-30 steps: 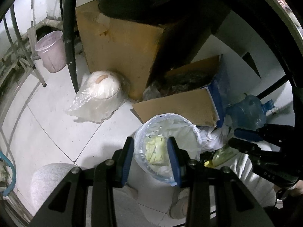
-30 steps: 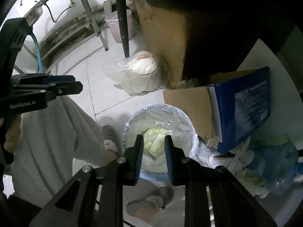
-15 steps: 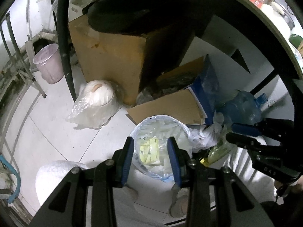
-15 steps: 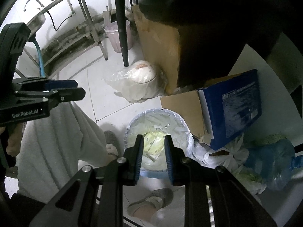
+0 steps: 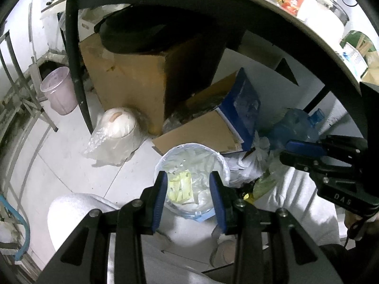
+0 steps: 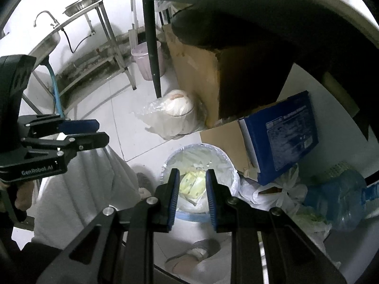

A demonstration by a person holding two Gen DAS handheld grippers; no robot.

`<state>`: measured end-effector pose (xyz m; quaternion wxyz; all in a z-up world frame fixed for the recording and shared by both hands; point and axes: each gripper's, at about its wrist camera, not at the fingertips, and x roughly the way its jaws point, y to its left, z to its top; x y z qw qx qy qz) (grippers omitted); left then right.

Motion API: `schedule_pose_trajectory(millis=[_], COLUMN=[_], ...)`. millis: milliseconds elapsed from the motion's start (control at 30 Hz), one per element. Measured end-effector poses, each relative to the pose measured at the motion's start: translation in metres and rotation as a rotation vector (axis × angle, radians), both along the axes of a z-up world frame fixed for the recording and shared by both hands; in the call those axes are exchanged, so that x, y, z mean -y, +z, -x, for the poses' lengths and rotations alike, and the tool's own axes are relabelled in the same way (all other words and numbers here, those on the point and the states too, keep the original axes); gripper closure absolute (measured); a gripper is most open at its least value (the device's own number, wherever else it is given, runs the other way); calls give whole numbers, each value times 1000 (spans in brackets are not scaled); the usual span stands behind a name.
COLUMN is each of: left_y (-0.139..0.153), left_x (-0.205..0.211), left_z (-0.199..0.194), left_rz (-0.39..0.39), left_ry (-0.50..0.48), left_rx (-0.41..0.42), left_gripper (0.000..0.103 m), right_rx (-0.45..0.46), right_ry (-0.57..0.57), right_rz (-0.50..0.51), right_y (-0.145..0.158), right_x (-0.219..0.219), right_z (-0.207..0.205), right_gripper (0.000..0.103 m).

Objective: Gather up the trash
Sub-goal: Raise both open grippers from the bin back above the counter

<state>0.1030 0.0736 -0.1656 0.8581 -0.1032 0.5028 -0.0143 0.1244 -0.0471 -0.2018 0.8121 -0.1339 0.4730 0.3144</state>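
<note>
Both grippers, left (image 5: 188, 190) and right (image 6: 191, 188), hover empty, jaws partly spread, above the lined bin (image 5: 220, 163). Next, I'd pinch the liner rim on opposite sides and lift evenly.

Trash bin (image 5: 193, 156): lined with thin, translucent, crinkled plastic film. Contents: yellowish paper packets (image 5: 181, 185).
Large box (image 5: 132, 82): matt brown cardboard.
Blue box (image 6: 281, 135): glossy printed card, raw cardboard flap.
Wrapped bundle (image 5: 113, 132): clear, wrinkled plastic.
Water jug (image 6: 341, 194): translucent blue plastic.
Pail (image 5: 59, 92): smooth pink plastic.
Floor (image 5: 52, 156): glossy white tile.
Sink stand (image 6: 104, 21): bare metal.
</note>
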Motion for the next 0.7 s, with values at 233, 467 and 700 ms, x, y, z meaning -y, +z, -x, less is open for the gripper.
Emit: schedule_pose_trajectory(millis=[233,467,700], left_y=[21,44,66], left_x=[17,33,46], left_z=[5,5,3], left_rz=[-16,-41,-68], left_ry=[-33,-60,-89], left_rx=[33,65,90], left_gripper=[67,67,67], right_rx=[25,56,95], right_ry=[-12,-42,-71], right_rz=[-39,-83,-114], right_y=[19,41,65], right_x=[18,42,62], right_z=[7,15,22], right_gripper=[82,82,82])
